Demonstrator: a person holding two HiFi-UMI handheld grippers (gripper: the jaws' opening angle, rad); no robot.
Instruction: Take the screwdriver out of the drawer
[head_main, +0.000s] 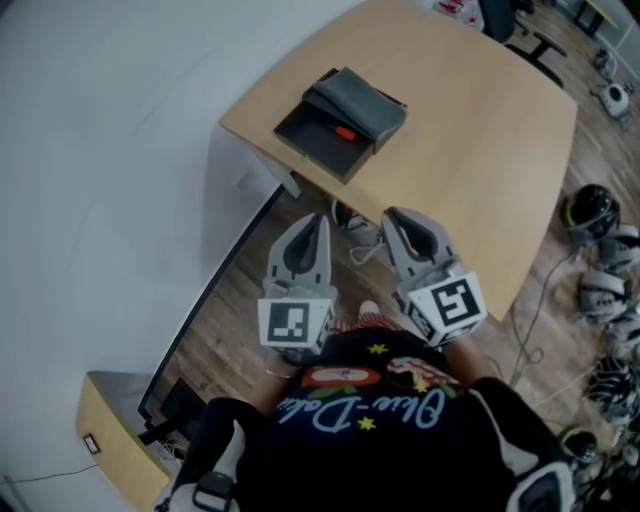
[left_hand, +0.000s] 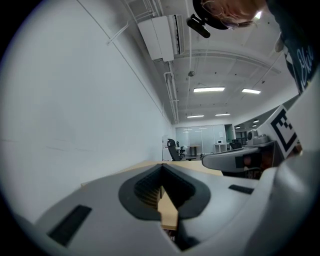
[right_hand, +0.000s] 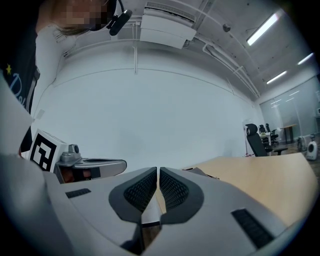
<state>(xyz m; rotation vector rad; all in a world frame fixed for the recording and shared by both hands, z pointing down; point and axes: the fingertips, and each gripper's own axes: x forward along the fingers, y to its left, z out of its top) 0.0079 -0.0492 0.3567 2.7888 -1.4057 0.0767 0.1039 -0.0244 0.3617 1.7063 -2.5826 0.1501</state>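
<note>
A dark grey drawer box (head_main: 362, 101) stands on the far left corner of the light wood table (head_main: 480, 140). Its drawer (head_main: 312, 141) is pulled out toward me, and the screwdriver's orange handle (head_main: 345, 133) shows inside it. Both grippers hang level in front of my chest, short of the table's near edge and well apart from the drawer. My left gripper (head_main: 318, 220) (left_hand: 161, 168) has its tips together with nothing between them. My right gripper (head_main: 393, 216) (right_hand: 158, 171) is shut and empty too. The rest of the screwdriver is too small to make out.
A white wall runs along the left. Helmets and gear (head_main: 592, 212) lie on the wood floor at the right. A low wooden cabinet (head_main: 110, 430) sits at the bottom left. Shoes (head_main: 360, 236) lie under the table's edge. An office chair (right_hand: 255, 142) stands far off.
</note>
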